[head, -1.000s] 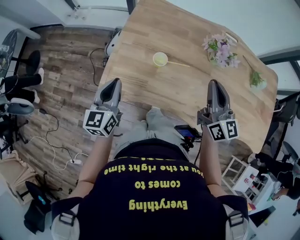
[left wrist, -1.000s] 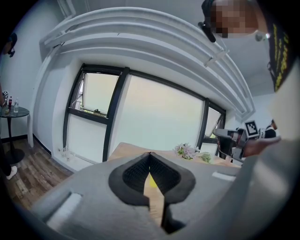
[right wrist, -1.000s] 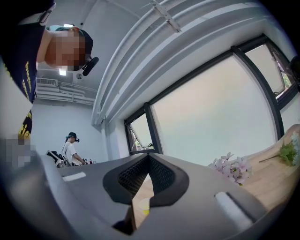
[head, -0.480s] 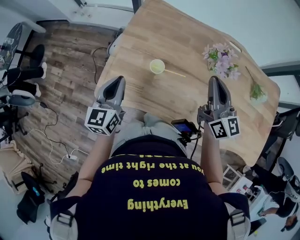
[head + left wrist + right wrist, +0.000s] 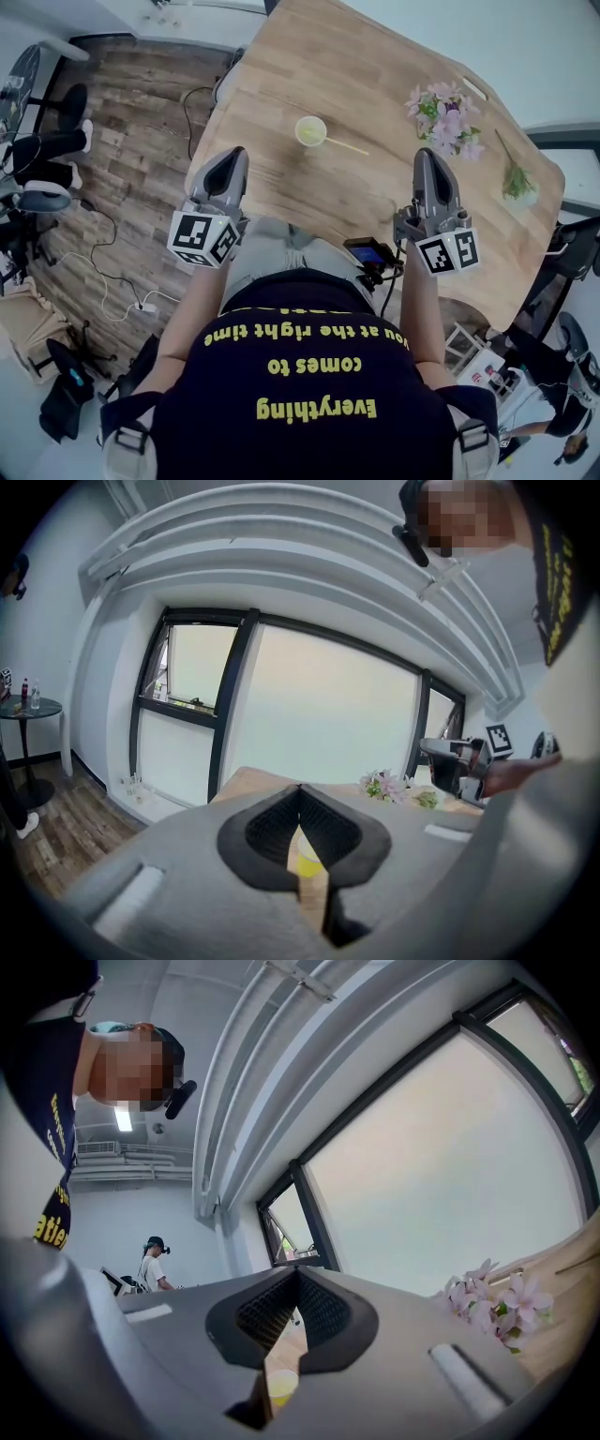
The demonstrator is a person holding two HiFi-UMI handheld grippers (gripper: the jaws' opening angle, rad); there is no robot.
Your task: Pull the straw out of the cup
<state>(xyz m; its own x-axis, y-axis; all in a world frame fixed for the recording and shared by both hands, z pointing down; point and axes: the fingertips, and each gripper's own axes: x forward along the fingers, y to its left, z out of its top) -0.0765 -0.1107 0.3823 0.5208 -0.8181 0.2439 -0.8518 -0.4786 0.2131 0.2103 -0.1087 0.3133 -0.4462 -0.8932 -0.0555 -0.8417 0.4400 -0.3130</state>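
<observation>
Left gripper and right gripper edged toward wooden table; ribbed fingers pressed together, empty.

Pale wooden table with rounded corners on a grey-brown plank floor strewn with cables, beside a white wall and a large black-framed window admitting flat, even daylight.

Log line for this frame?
left gripper: shut, empty | right gripper: shut, empty | thin straw: in yellow cup on wooden table
</observation>
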